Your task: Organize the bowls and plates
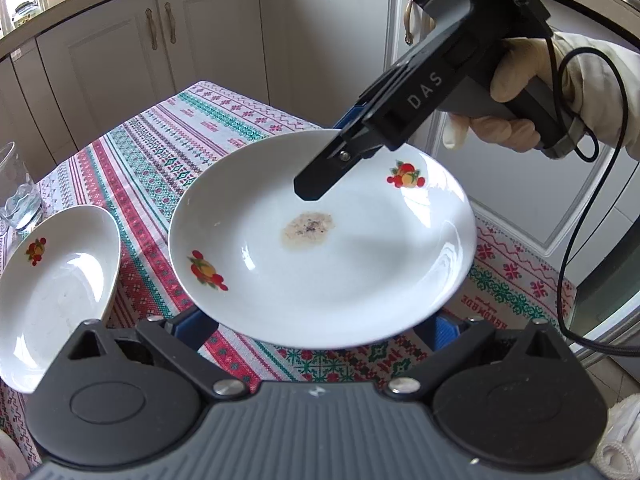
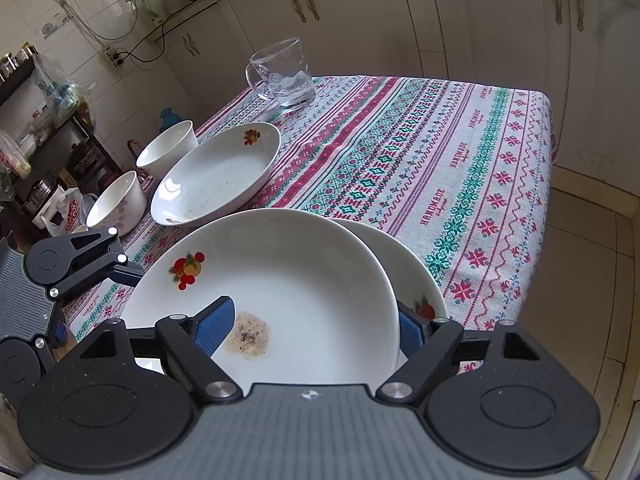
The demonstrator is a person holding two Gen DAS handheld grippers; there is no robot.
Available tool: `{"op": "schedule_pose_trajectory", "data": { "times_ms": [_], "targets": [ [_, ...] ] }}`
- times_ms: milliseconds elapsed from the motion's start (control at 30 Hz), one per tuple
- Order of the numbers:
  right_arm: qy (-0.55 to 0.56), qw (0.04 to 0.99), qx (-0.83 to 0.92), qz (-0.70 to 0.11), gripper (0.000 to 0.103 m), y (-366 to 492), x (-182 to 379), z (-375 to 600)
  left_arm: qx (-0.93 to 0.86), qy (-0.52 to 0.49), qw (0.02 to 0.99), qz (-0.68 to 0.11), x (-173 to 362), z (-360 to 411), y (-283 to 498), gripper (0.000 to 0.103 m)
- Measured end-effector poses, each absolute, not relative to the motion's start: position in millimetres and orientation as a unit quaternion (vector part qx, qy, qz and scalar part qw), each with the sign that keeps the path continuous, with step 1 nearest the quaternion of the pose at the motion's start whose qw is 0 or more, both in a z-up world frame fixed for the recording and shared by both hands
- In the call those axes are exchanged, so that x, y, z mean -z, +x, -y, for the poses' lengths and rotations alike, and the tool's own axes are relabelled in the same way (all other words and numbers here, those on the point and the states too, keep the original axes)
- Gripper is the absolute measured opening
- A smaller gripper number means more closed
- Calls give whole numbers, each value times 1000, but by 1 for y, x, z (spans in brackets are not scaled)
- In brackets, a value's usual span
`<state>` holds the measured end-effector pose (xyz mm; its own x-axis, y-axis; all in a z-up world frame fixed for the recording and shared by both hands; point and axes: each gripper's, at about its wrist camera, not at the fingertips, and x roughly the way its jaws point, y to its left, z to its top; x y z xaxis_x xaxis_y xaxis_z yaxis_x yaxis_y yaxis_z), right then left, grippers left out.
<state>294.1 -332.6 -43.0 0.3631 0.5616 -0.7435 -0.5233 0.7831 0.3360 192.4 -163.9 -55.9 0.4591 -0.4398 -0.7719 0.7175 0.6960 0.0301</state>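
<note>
Over the patterned tablecloth (image 2: 460, 168), my right gripper (image 2: 312, 328) pinches the stained plate (image 2: 288, 272); my left gripper (image 1: 320, 320) spreads open beneath it. The empty plate (image 2: 216, 176) lies at eleven o'clock.

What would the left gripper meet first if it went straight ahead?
Probably the soiled plate right in front of the left gripper, its open fingers already beneath the near rim.

Home kitchen: cream cabinets (image 2: 304, 4) across frame top, tiled wall (image 2: 92, 12) upper left, patterned tablecloth (image 2: 440, 152) centre frame.
</note>
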Motion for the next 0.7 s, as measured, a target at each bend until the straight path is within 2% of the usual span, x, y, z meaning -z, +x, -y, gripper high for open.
{"op": "schedule_pose_trajectory", "data": {
  "times_ms": [700],
  "targets": [
    [34, 830, -313, -460, 87, 279, 42, 349, 347, 192, 835, -381, 57, 165, 196, 102]
  ]
}}
